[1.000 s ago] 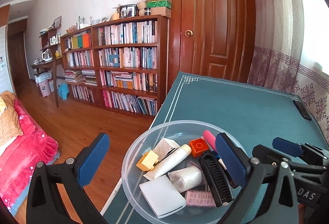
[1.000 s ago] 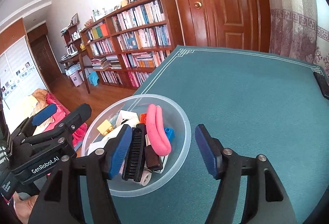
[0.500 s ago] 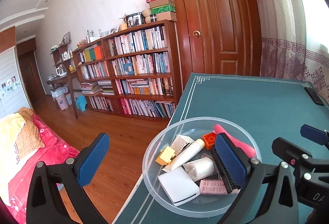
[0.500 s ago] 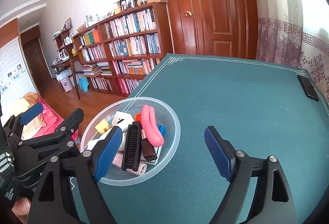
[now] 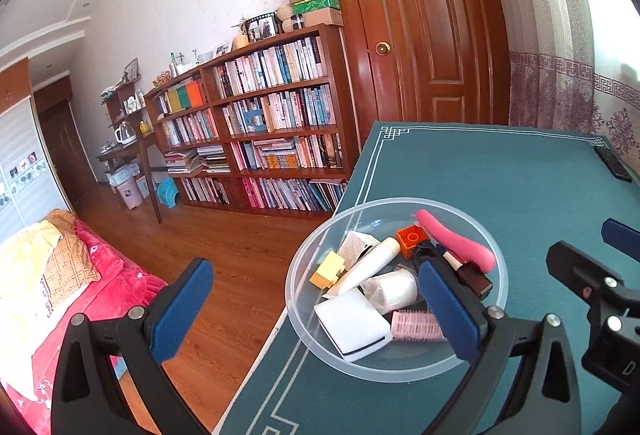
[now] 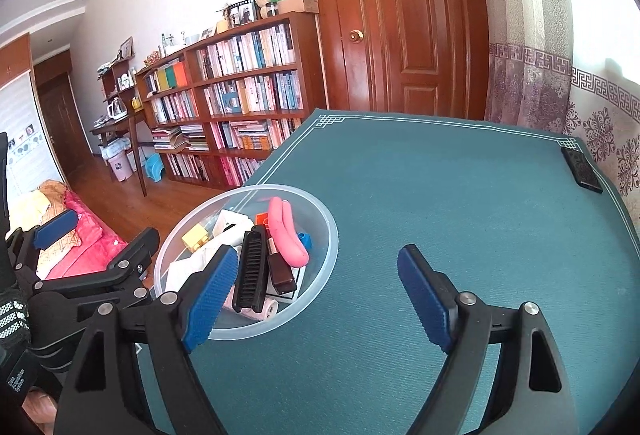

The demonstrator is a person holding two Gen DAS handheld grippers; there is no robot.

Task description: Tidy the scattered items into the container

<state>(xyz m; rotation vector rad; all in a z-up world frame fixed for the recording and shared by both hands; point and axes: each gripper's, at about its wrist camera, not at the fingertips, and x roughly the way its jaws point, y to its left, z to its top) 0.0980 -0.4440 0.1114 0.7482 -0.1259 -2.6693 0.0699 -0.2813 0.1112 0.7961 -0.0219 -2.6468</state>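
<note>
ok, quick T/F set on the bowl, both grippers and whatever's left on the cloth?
1. Both grippers are open and hold nothing. True: the left gripper and the right gripper show wide gaps between their pads.
2. The bowl is empty. False: it holds a pink clip, a comb, a yellow block and more.
3. The bowl sits near the table's left edge. True.
4. The cloth is bare apart from the bowl. False: a black remote lies at the far right corner.
5. The door stands open. False: it is shut.
</note>
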